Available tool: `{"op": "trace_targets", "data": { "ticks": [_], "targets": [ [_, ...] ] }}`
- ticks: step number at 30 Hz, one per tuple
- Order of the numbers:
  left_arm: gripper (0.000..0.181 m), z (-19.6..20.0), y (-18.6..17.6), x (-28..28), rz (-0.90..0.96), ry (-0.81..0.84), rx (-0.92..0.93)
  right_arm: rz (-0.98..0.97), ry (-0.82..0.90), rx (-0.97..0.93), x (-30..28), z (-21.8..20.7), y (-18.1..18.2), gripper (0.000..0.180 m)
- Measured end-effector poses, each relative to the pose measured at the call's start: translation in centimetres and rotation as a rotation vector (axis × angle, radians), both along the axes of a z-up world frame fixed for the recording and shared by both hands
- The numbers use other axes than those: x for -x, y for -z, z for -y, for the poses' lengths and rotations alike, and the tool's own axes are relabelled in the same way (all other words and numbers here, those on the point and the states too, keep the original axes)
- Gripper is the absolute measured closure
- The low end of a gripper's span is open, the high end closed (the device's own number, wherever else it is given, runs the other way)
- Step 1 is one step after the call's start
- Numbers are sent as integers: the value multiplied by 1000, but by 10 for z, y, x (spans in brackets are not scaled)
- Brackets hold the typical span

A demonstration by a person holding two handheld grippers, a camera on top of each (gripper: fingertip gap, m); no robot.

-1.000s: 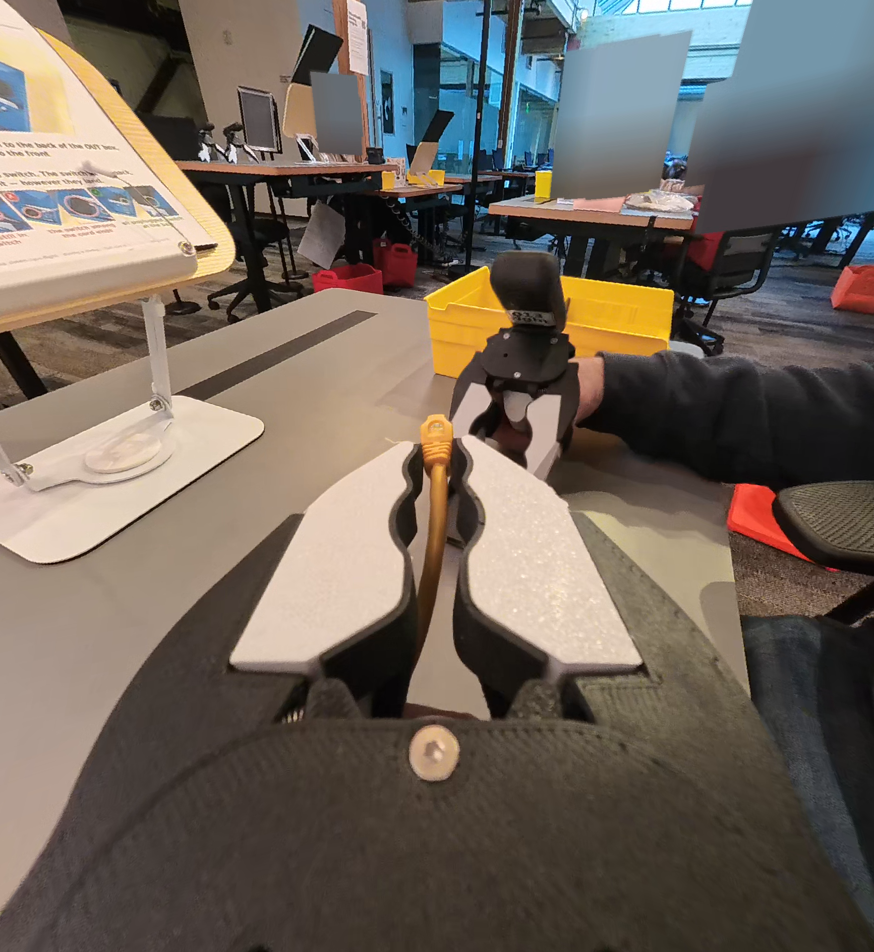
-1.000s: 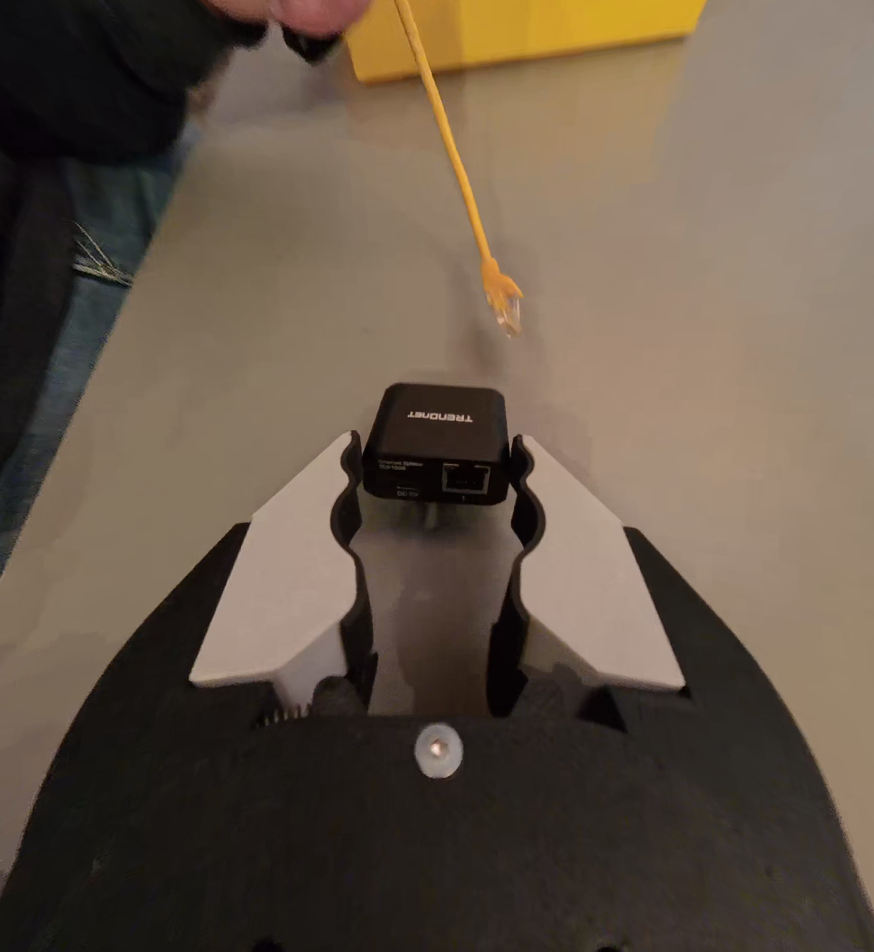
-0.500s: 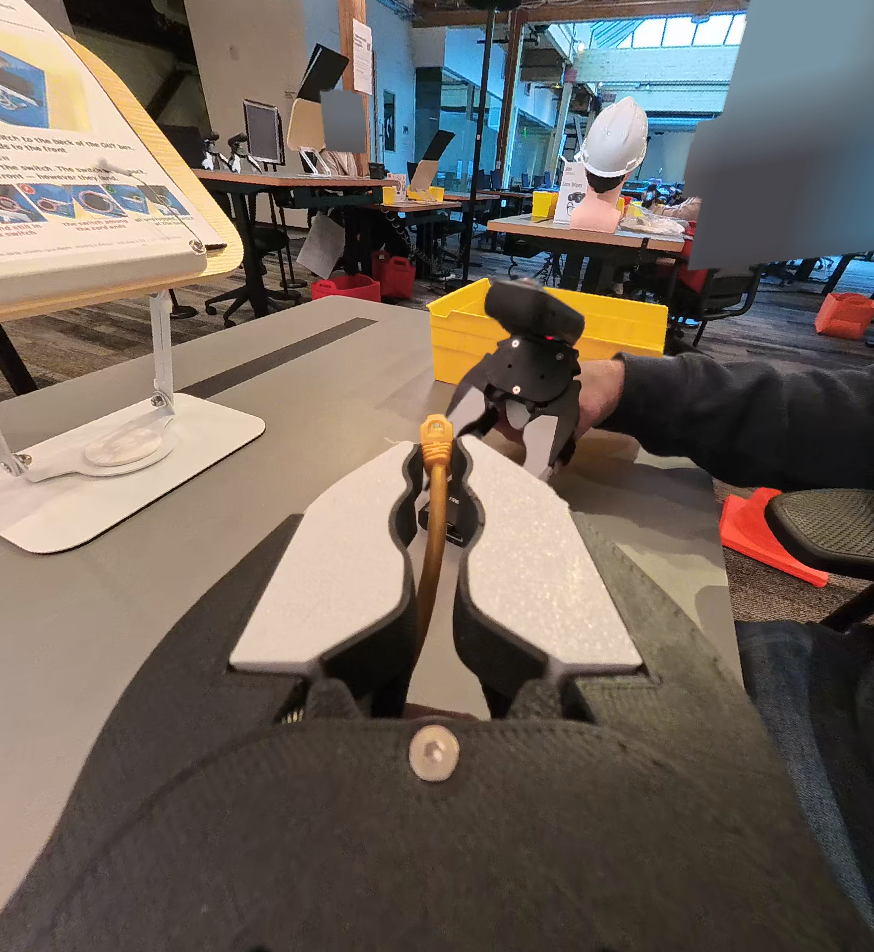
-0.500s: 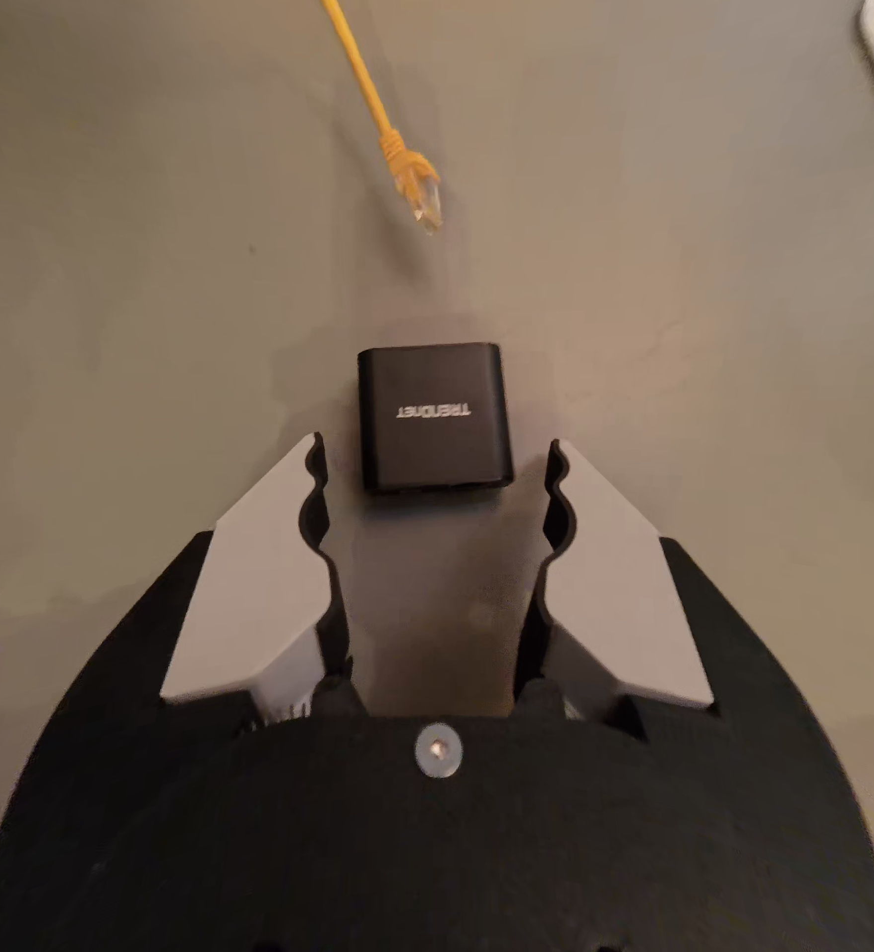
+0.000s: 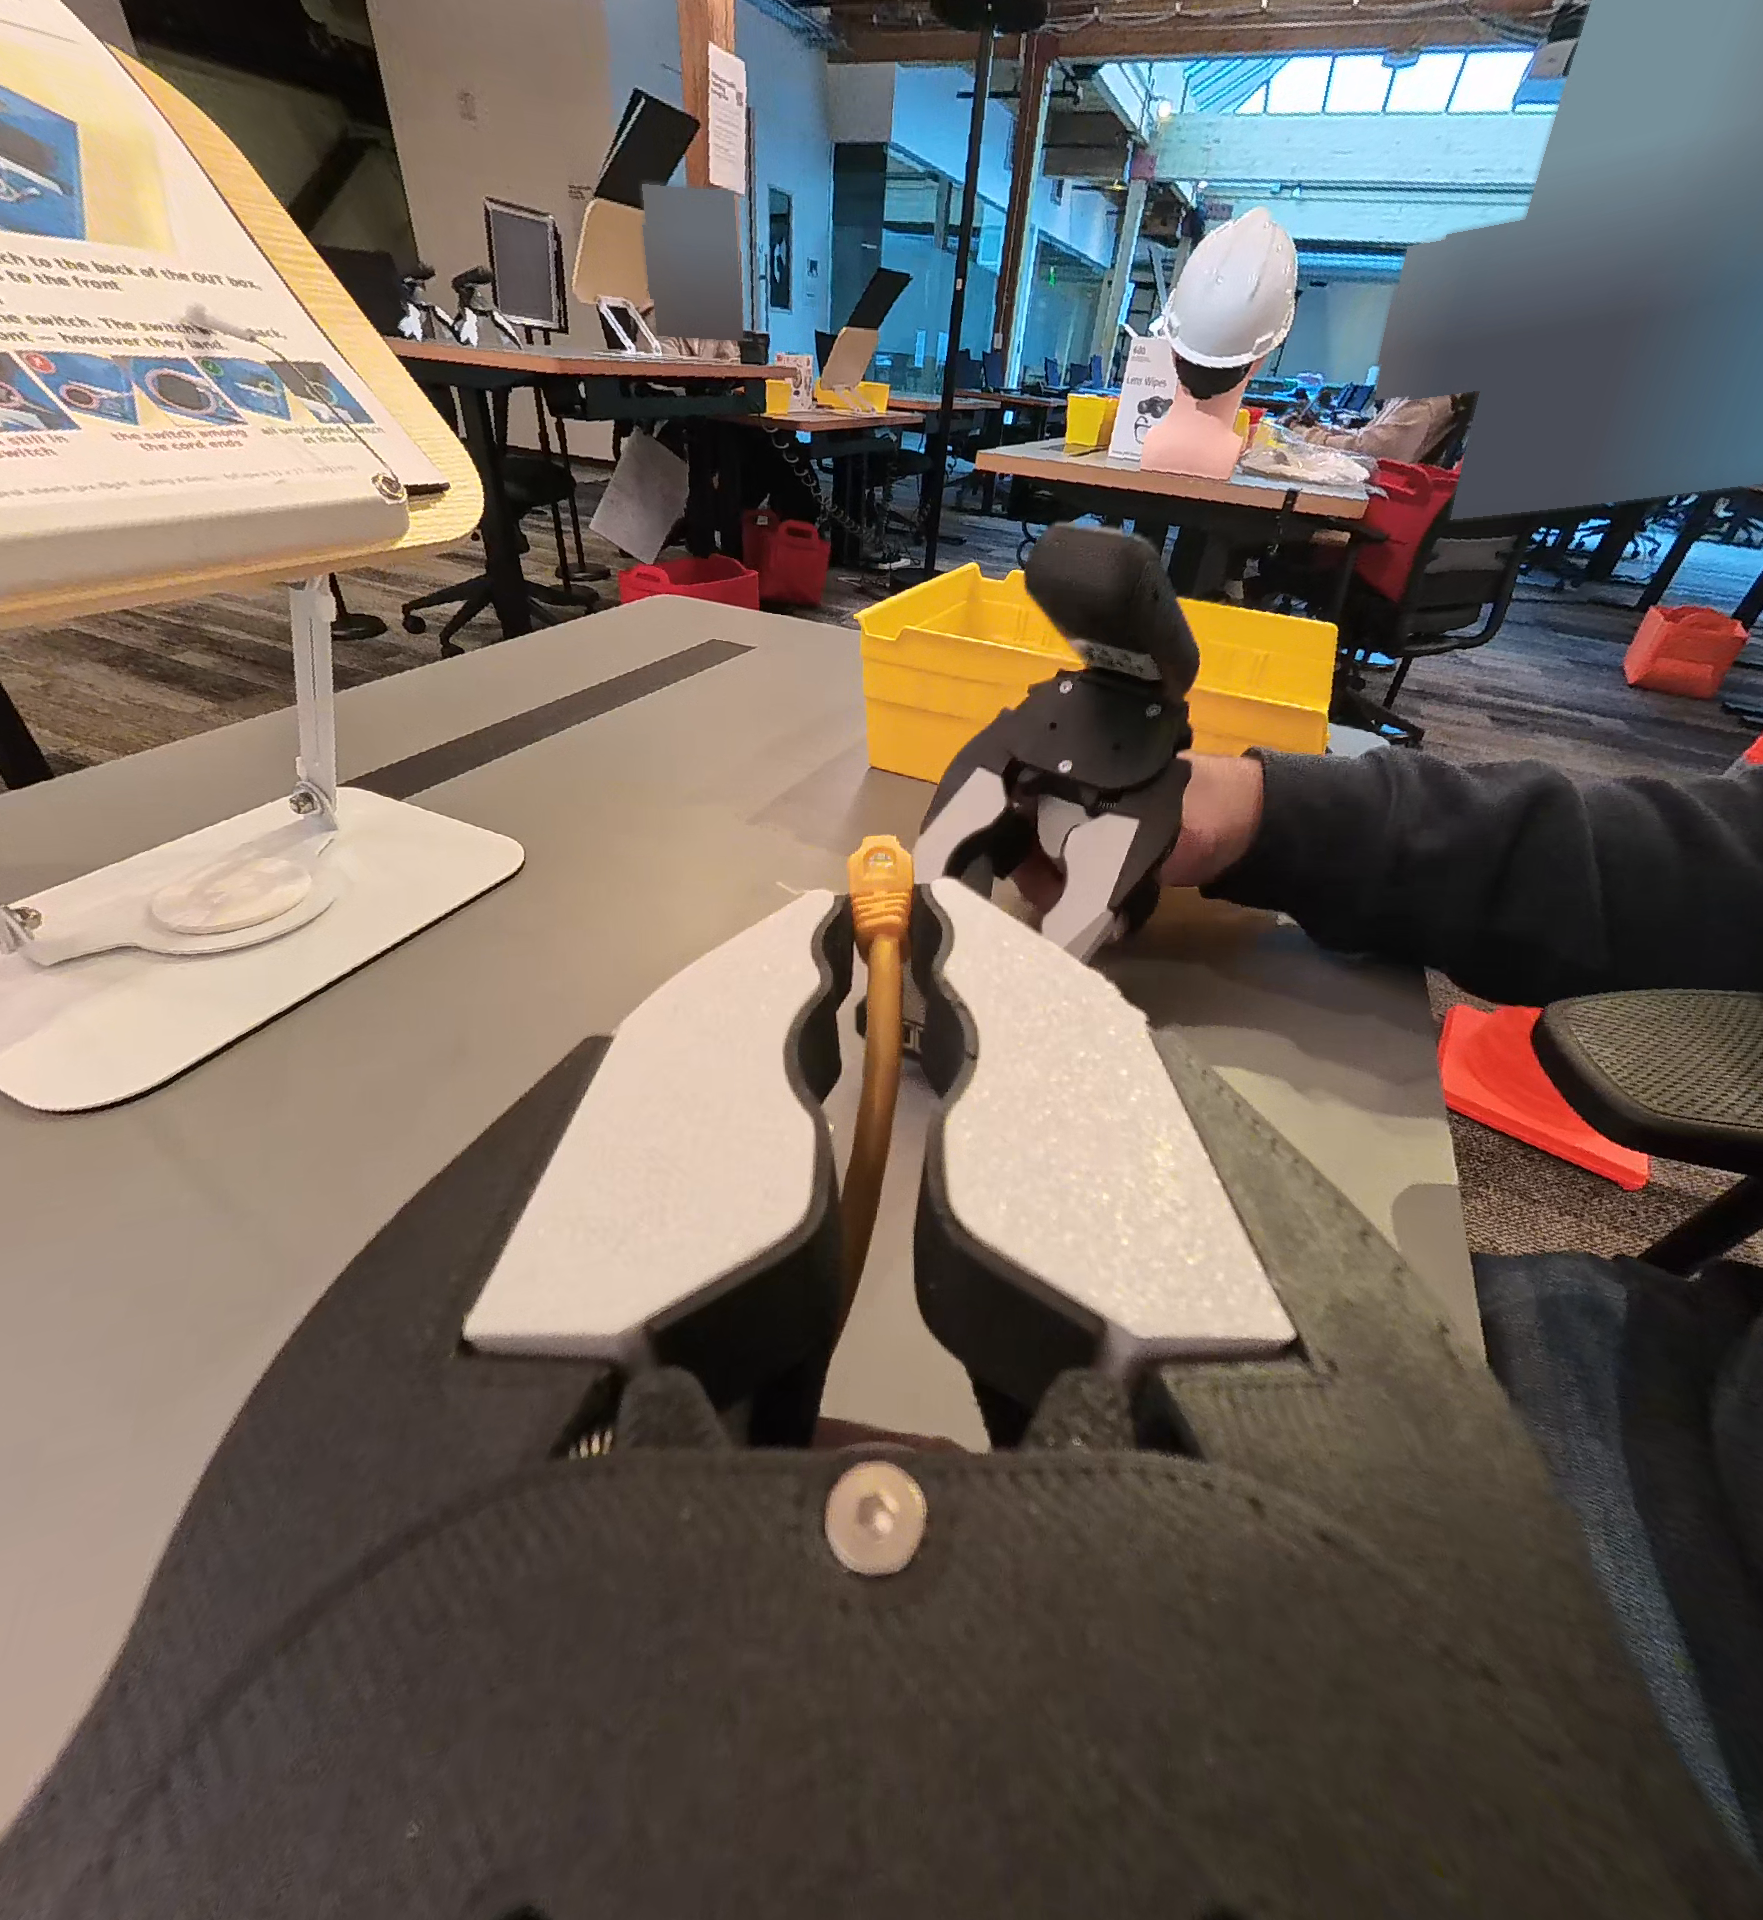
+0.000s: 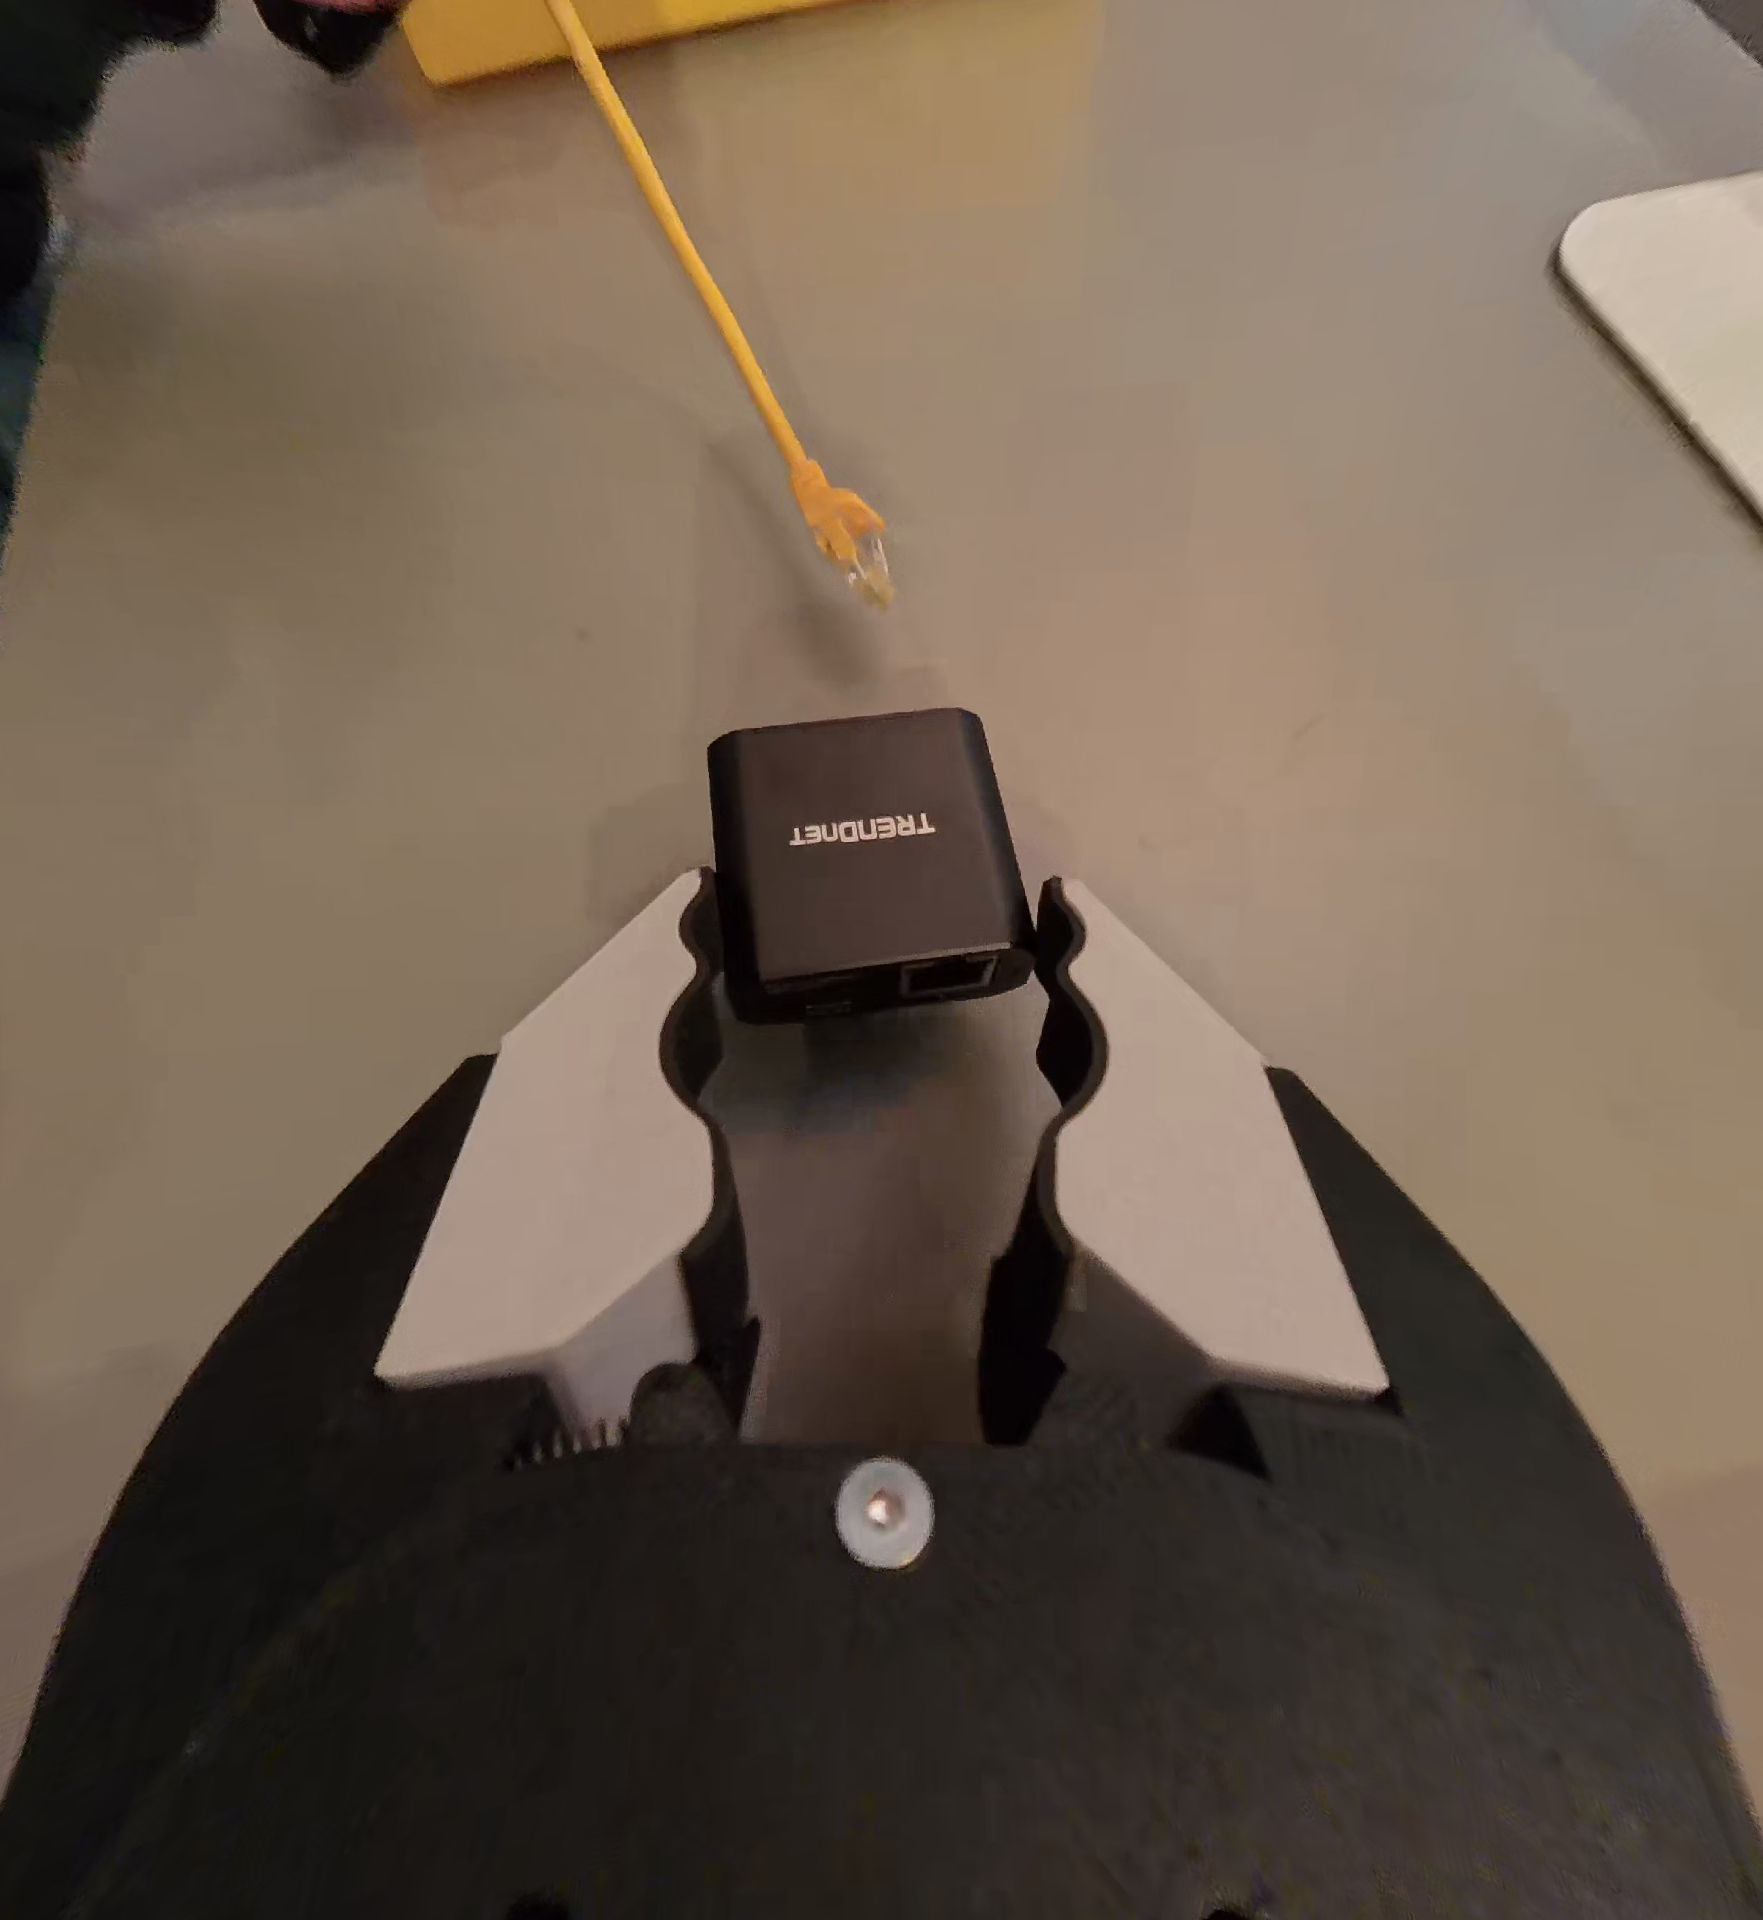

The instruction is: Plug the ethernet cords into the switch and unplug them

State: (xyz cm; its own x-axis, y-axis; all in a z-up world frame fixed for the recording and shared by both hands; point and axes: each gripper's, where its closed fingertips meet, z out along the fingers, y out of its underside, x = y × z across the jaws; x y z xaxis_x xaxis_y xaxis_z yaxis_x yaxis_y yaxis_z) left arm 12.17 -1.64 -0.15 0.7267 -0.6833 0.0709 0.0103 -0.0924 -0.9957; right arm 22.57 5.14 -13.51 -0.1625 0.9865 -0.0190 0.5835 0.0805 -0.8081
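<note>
Right gripper [image 6: 872, 909] had closed in around switch [image 6: 861, 852], steadying it | left gripper [image 5: 882, 925] clamped yellow cord [image 5: 879, 1049], plug forward for insertion.

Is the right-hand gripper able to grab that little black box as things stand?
Probably yes. The right gripper is open, its fingers either side of the black switch's near end, nothing between them. The yellow cord's plug, held by the left gripper, hangs beyond the box, out of the way.
</note>
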Motion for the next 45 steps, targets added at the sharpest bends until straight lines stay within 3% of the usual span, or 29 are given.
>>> {"op": "trace_targets", "data": {
  "ticks": [14, 20, 28, 45],
  "targets": [
    [170, -4, 1, -6, -30, 5, 20, -191, -152, 59, 19, 16, -92, 120],
    [170, -3, -6, -9, -28, 12, 9, -215, -227, 82, 28, 31, -116, 120],
    [170, 1, -18, -12, -39, 17, -16, -259, -311, 149, 34, 41, -136, 119],
    [170, 3, -23, -29, -29, 39, -31, -258, -368, 165, 39, 50, -139, 119]
  ]
}}
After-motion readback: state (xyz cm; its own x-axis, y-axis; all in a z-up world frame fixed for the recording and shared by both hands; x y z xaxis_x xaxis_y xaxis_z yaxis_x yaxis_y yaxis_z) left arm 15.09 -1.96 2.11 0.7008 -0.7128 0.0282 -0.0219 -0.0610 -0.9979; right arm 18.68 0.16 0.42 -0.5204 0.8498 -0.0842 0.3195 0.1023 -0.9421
